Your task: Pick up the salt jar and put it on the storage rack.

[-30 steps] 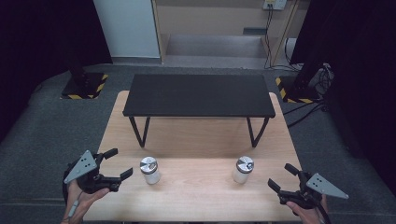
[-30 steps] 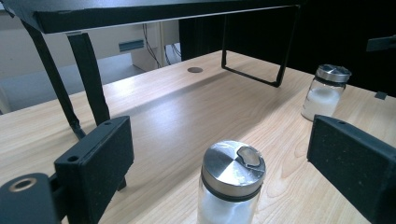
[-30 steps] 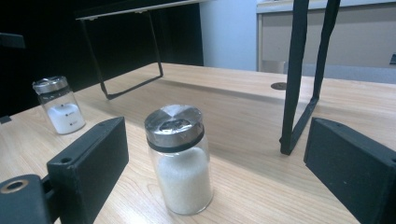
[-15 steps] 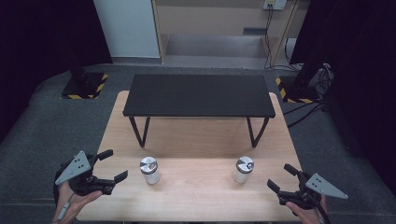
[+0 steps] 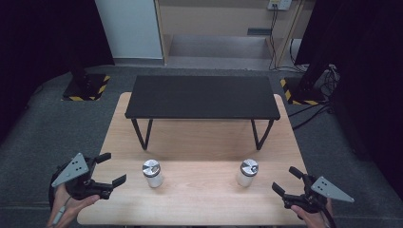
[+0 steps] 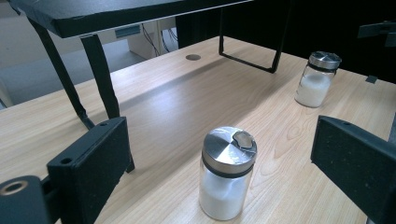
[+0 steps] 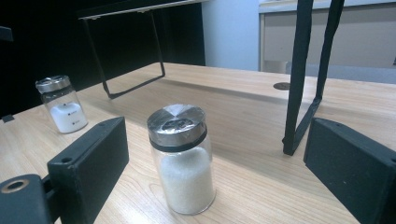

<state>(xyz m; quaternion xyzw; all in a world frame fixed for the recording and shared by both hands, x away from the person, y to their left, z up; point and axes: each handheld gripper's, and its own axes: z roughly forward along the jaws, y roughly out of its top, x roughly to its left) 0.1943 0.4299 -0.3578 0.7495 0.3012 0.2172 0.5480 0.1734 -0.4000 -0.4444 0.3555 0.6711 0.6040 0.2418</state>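
Left gripper (image 5: 110,169) has been drawn outward-left; both grippers are held open, right gripper (image 5: 287,181) aimed at right shaker (image 5: 247,172). Left shaker (image 5: 152,173) could be toppled by an off-centre close.

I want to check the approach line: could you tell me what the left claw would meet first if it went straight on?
Probably the nearer jar, which stands between the open left claw's jaws in its own view; depth is uncertain.

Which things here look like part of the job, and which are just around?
Likely in the job:
left jar, in front of the open left gripper
right jar, in front of the open right gripper

Just around, or unclear:
black stand
table
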